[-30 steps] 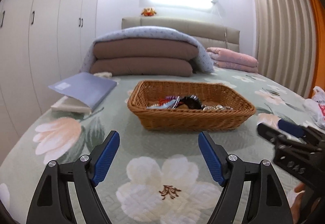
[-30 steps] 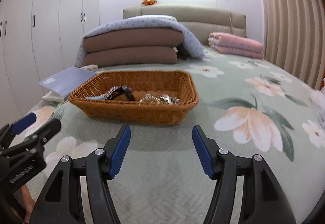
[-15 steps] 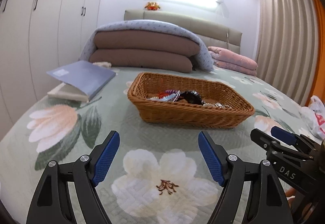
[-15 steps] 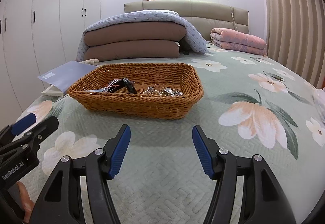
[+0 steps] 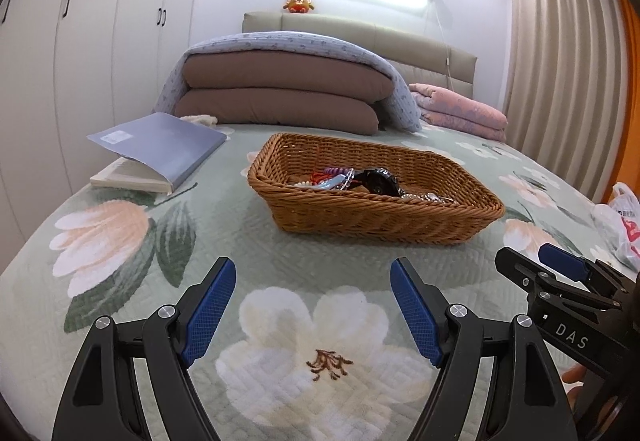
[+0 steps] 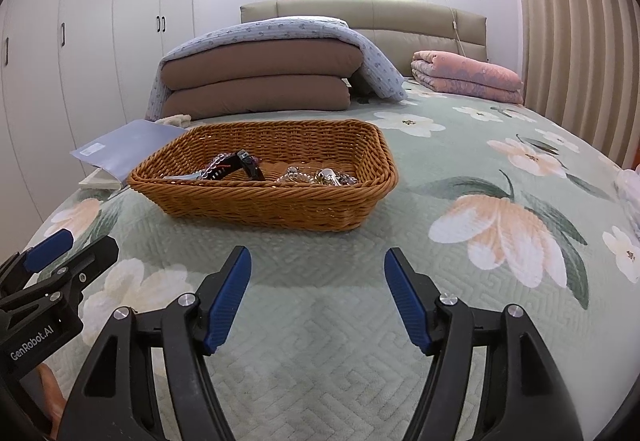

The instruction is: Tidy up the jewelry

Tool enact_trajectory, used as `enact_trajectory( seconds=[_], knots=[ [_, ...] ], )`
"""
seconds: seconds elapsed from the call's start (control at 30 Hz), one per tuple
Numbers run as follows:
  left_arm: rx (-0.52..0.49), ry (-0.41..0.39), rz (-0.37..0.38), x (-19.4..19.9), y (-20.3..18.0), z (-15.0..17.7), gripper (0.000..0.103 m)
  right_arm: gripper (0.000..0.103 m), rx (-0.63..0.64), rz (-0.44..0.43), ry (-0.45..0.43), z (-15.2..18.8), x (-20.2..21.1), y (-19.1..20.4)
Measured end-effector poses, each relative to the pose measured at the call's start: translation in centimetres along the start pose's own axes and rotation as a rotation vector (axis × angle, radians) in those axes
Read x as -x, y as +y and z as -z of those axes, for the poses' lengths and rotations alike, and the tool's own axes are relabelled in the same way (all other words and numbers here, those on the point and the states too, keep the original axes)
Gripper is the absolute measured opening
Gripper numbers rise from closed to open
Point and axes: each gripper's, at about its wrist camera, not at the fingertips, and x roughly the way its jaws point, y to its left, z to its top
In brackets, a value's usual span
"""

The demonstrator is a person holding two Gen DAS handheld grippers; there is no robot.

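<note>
A brown wicker basket point(image 5: 384, 217) point(image 6: 256, 209) sits on the flowered green bedspread ahead of both grippers. Inside lie a black watch point(image 5: 378, 181) point(image 6: 244, 165), coloured beaded pieces point(image 5: 332, 177) and silvery chains point(image 6: 320, 177). My left gripper point(image 5: 312, 305) is open and empty, low over the bedspread short of the basket. My right gripper point(image 6: 318, 297) is open and empty, also short of the basket. Each gripper shows at the edge of the other's view.
A grey-blue book point(image 5: 160, 145) lies open face down left of the basket. Folded brown quilts under a blue cover point(image 5: 280, 89) and a pink blanket point(image 5: 460, 109) lie by the headboard. A plastic bag point(image 5: 620, 217) lies at the right. Wardrobes line the left wall.
Both cameras have tilted and shifted slightly, and the basket now sits a little nearer and more side-on. Both grippers stay open and empty.
</note>
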Motion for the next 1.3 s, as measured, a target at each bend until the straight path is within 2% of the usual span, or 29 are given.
enact_trajectory(
  seconds=[1.3],
  knots=[
    [-0.013,0.021,0.004,-0.33,-0.37,0.15,0.081,0.072,-0.008,-0.001,0.025,0.15,-0.65,-0.03]
  ],
)
